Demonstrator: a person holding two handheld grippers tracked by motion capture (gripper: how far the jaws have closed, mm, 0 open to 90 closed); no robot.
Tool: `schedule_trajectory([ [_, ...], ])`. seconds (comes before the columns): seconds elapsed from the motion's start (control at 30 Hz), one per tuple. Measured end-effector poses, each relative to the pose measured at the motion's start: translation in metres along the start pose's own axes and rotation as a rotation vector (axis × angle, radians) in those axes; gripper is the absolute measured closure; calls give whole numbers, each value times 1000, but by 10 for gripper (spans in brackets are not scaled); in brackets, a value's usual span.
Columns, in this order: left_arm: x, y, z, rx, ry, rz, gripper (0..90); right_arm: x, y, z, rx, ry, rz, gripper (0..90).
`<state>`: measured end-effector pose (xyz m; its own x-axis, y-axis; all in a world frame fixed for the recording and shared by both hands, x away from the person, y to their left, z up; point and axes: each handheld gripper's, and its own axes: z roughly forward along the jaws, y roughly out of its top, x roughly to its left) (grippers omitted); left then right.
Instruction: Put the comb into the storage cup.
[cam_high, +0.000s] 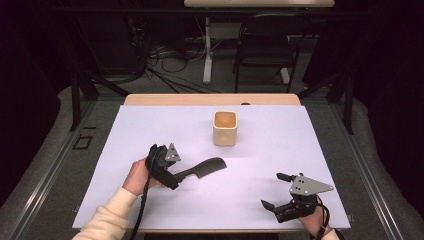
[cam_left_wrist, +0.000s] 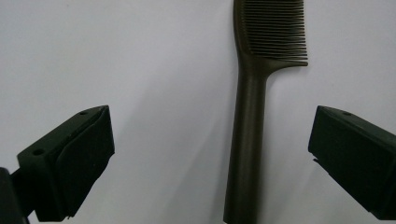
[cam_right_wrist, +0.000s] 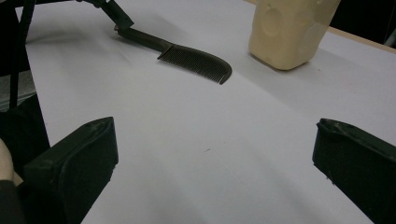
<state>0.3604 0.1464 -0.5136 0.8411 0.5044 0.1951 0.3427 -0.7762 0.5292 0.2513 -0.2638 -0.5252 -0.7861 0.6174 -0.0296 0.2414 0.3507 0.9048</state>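
A dark comb (cam_high: 207, 166) lies flat on the white sheet, teeth end pointing right toward the middle. My left gripper (cam_high: 176, 176) is open, its jaws standing either side of the comb's handle (cam_left_wrist: 247, 116) without touching it. From the right gripper view the comb (cam_right_wrist: 196, 60) lies far ahead, with the left gripper's tip (cam_right_wrist: 114, 16) at its handle end. My right gripper (cam_high: 271, 190) is open near the front right of the sheet with nothing between its fingers (cam_right_wrist: 84, 158). A cream square cup (cam_high: 224, 129) stands upright behind the comb.
The white sheet (cam_high: 150, 130) covers most of the wooden table (cam_high: 210, 99). The cup (cam_right_wrist: 289, 32) stands far right in the right gripper view. Beyond the table are a black chair (cam_high: 265, 40), a white table leg (cam_high: 207, 50) and floor cables (cam_high: 170, 60).
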Motion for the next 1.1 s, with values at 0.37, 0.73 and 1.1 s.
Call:
schedule_trajectory([
  [0.37, -4, 18, 8, 84, -10, 50, 153, 0, 0, 0, -7, -3, -3, 0],
  [0.73, -10, 29, 16, 170, -38, 75, 280, 1, 0, 0, -4, -3, -6, 0],
  [1.1, -12, 39, 26, 231, -75, 100, 530, 1, 0, 0, 3, -4, -9, 0],
])
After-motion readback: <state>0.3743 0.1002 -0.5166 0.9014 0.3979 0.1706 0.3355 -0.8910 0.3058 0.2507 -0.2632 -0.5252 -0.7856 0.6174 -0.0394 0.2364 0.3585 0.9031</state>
